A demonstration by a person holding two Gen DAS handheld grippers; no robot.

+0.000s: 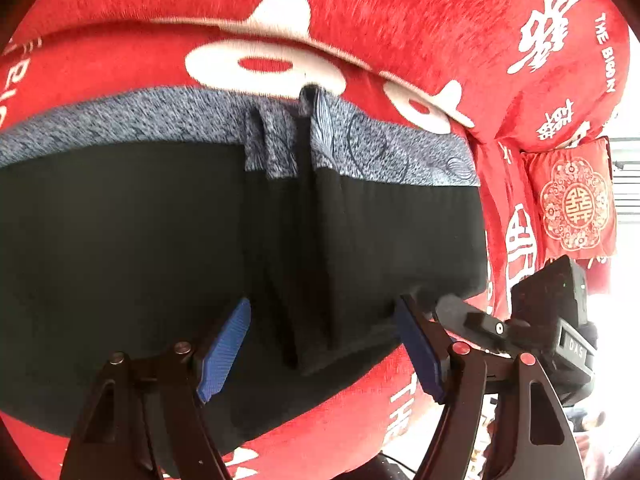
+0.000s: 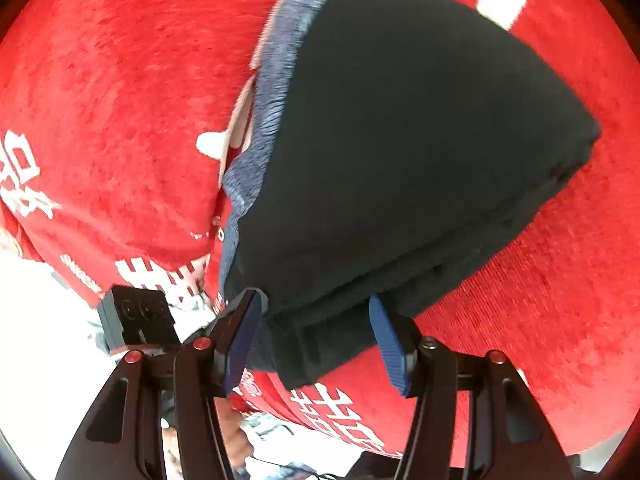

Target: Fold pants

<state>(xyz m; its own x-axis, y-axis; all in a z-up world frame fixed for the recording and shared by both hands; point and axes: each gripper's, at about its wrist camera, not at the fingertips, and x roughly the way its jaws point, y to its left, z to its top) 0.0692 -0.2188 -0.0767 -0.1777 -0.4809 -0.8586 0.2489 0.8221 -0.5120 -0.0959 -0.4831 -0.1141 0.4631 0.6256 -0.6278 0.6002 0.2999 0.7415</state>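
- Your left gripper (image 1: 322, 344) sits at the bottom centre of the left wrist view, its blue-padded fingers (image 1: 224, 350) spread wide apart and closed on nothing.
- The black pants (image 1: 140, 248) fill the middle of that view, lying folded on the red bedspread (image 1: 400, 12) with white printed characters.
- A mottled blue-grey waistband (image 1: 160, 114) runs along the pants' upper edge, and a dark drawstring (image 1: 306, 152) hangs down from it near the centre.
- The near edge of the pants lies between your left fingers, but the pads are not pressing it.
- A red embroidered cushion (image 1: 570, 204) stands at the right of the frame.
- Your right gripper (image 2: 316, 338) shows at the bottom centre of the right wrist view, jaws also open.
- The stacked layers of the pants' near corner (image 2: 400, 140) sit between those blue pads (image 2: 390, 348); whether the pads touch the cloth you cannot tell.
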